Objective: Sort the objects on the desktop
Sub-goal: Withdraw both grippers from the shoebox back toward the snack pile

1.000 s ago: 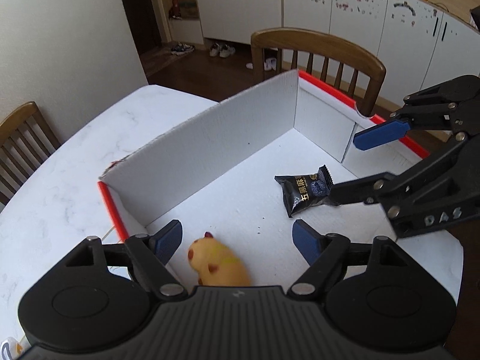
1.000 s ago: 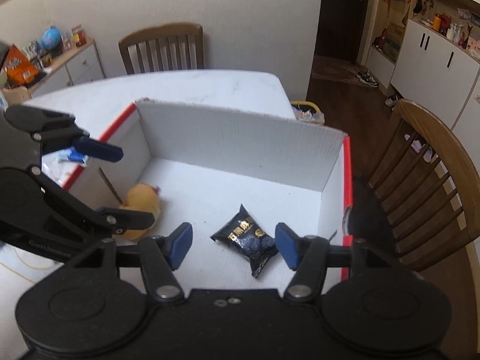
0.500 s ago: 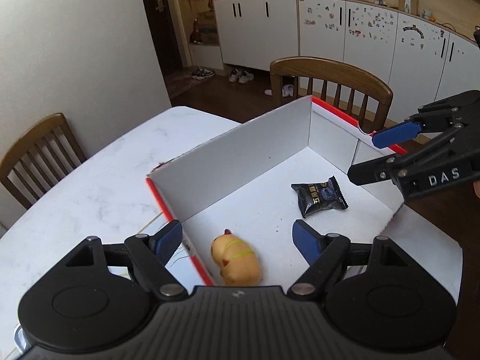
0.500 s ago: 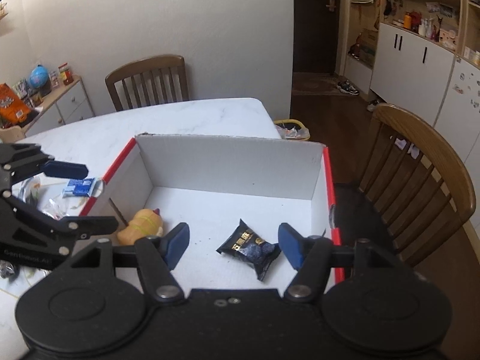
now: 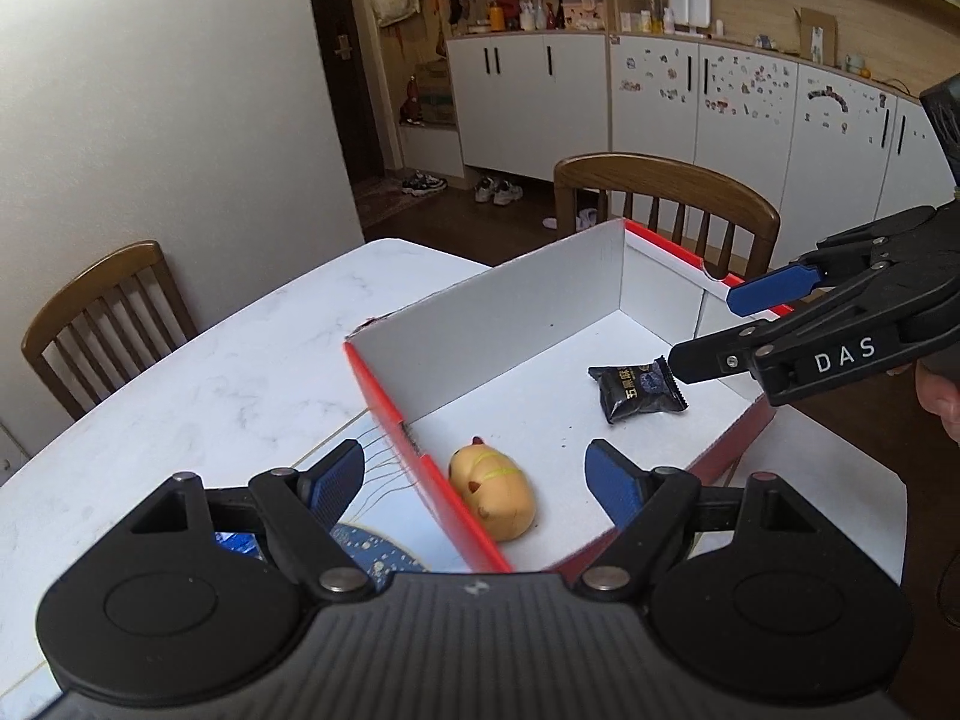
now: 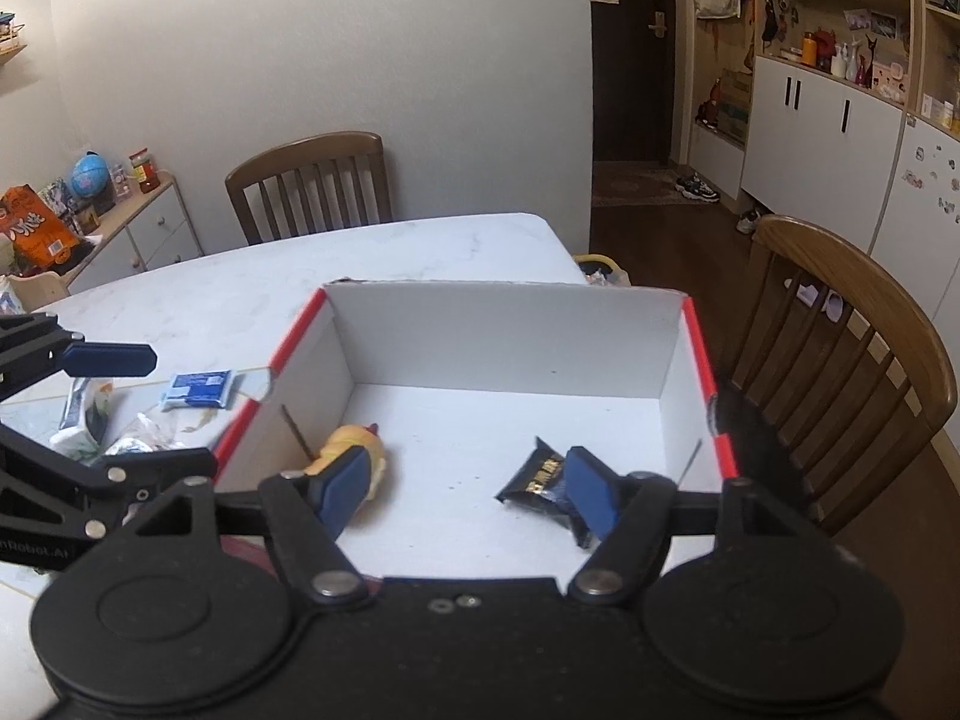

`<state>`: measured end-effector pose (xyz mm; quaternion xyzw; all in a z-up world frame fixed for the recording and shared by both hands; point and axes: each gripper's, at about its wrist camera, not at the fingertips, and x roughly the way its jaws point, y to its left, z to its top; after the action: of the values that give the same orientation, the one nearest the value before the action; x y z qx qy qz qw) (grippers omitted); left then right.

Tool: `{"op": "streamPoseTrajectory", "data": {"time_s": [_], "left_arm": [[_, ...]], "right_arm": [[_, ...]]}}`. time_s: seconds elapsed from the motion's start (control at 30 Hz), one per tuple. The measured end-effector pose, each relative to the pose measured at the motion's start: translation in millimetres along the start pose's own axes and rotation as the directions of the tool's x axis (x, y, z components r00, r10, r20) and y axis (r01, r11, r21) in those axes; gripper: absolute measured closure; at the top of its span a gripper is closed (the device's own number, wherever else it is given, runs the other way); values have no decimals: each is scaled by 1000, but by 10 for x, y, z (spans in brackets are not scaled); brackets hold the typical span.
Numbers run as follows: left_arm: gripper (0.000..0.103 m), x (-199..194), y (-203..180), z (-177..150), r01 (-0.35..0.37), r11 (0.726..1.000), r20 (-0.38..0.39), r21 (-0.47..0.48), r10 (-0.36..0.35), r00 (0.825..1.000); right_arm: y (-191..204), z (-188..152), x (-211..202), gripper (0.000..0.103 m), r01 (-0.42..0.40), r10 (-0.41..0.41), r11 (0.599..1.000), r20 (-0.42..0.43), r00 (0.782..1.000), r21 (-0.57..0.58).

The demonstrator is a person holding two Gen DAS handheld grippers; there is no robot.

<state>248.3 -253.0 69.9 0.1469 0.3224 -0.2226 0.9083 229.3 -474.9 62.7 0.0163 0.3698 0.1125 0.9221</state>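
Note:
A white cardboard box (image 5: 510, 312) (image 6: 510, 330) with red edges stands on the marble table. On its floor lie a yellow toy (image 5: 498, 492) (image 6: 351, 439) near the left wall and a black snack packet (image 5: 636, 393) (image 6: 534, 477) toward the right. My left gripper (image 5: 474, 474) (image 6: 144, 411) hovers open over the box's left wall, above the toy, holding nothing. My right gripper (image 6: 468, 480) (image 5: 720, 327) hangs over the box's near right side, its jaws opening. Nothing is between them; the packet lies loose below its right finger.
A blue packet (image 6: 198, 390) and a tube with wrappers (image 6: 84, 414) lie on the table left of the box, by a patterned mat (image 5: 372, 546). Wooden chairs (image 5: 666, 180) (image 5: 102, 300) ring the table. A person's hand (image 5: 939, 396) shows at the right edge.
Both grippers have drawn back and up from the box, so more of the table shows. The right jaws have spread wider. Toy and packet lie where they were.

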Motion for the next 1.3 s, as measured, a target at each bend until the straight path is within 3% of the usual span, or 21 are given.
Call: {"op": "streamPoseTrajectory", "data": {"time_s": [0.4, 0.8, 0.97, 1.1, 1.3], "left_arm": [[21, -452, 223, -389, -57, 995, 58, -84, 62, 996], [20, -853, 498, -859, -78, 985, 68, -157, 90, 994], [17, -942, 610, -1065, -102, 978, 49, -181, 113, 992], [2, -1013, 711, -1206, -119, 968, 47, -219, 133, 990], [0, -1125, 874, -1415, -130, 960, 54, -250, 148, 988]], "right_arm": [[535, -106, -103, 30, -33, 33, 999, 34, 999, -12], [1130, -277, -221, 20, -63, 67, 996, 61, 996, -57], [1352, -352, -247, 17, -62, 68, 995, 69, 995, -78], [1525, -395, -245, 15, -62, 70, 993, 73, 995, -96], [1740, -422, -203, 15, -66, 75, 992, 80, 994, -106]]}}
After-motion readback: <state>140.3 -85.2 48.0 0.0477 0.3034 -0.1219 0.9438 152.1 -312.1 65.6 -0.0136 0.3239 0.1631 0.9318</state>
